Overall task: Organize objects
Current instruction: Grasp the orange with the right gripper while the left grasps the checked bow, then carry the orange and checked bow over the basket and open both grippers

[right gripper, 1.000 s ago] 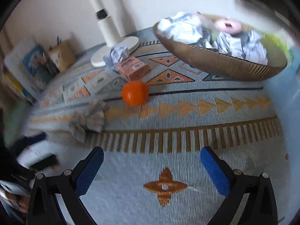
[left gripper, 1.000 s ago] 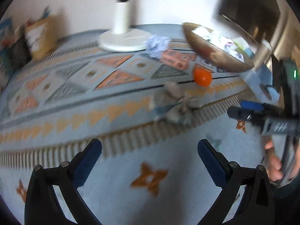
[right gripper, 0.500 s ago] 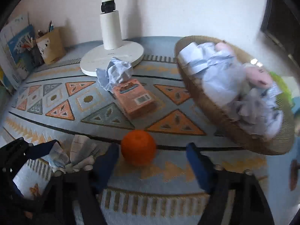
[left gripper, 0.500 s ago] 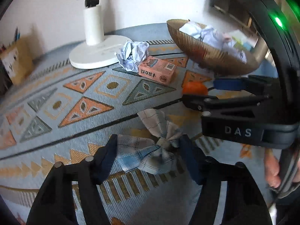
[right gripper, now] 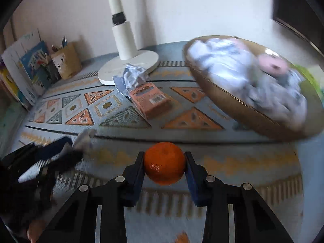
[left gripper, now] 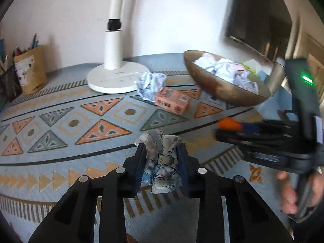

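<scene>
plaid cloth (left gripper: 164,162) soft, light, pinched at knotted middle by left gripper (left gripper: 161,163); orange (right gripper: 164,163) firm, round, may slip, right gripper (right gripper: 164,165) clamps its sides.

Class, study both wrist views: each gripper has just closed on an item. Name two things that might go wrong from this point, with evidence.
1. The orange is round and held only at its sides by the right gripper; it may slip and roll across the rug.
2. The left gripper pinches the plaid cloth at its bunched middle, so loose ends may drag or snag.
3. The bowl already looks heaped; added items may spill.
</scene>
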Available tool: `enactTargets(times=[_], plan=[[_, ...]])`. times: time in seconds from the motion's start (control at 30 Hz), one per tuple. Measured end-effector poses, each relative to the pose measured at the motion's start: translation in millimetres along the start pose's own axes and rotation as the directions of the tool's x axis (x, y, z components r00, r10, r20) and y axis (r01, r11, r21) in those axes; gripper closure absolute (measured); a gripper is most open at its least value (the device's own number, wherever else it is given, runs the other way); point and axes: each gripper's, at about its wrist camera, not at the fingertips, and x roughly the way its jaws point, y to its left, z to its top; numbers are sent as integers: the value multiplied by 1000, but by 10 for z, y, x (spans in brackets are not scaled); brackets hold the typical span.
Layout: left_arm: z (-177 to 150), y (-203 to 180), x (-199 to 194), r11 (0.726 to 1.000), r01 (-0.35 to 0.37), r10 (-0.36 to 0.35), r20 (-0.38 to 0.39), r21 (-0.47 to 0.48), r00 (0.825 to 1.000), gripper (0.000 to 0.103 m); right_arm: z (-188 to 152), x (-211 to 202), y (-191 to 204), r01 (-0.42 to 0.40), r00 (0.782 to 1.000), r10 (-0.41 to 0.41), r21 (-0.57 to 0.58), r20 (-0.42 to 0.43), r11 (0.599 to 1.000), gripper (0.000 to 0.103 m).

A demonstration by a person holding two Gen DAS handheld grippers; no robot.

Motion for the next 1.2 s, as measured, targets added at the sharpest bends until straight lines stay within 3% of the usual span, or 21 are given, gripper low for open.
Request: enactTargets(times=[0.23,0.43,0.67,0.8,0.87,1.0,1.13,1.2], plan=[[7,19,2,1000,4,-4,4,-15,1000,75,-305,-120,-226,-32,999,32,12,-23,999,66],[-15,67,-20,999,24,-24,7,-40,1000,75,-319,-142,-283,-80,997,80,47,-9,996,63],[-17,57,-27,999,5,-5,9,-36,1000,75,-392,-199,-153,-16,1000,16,-9,6,1000,67],[21,-17,-31,999,-28,28,-2,-25,1000,75,-491,-479,-156,-41,997,42,-18,59,999,67],[191,-150,-90,999,25,-25,11,-23,1000,75,-423,-746,-294,-33,992,33,-2,119,999,67],[742,-640,-138,995,73,-78,89,64,993,75,-17,-1163,-831,61,961,-94,131,261,990,67],[1318,-1089,166,989,117,-127,103,93,987,75,349,-1016,-1490,54,956,-154,367,249,929,67],[1551,-1270,406,986,132,-143,103,103,984,75,495,-860,-1640,68,955,-175,395,241,916,66]])
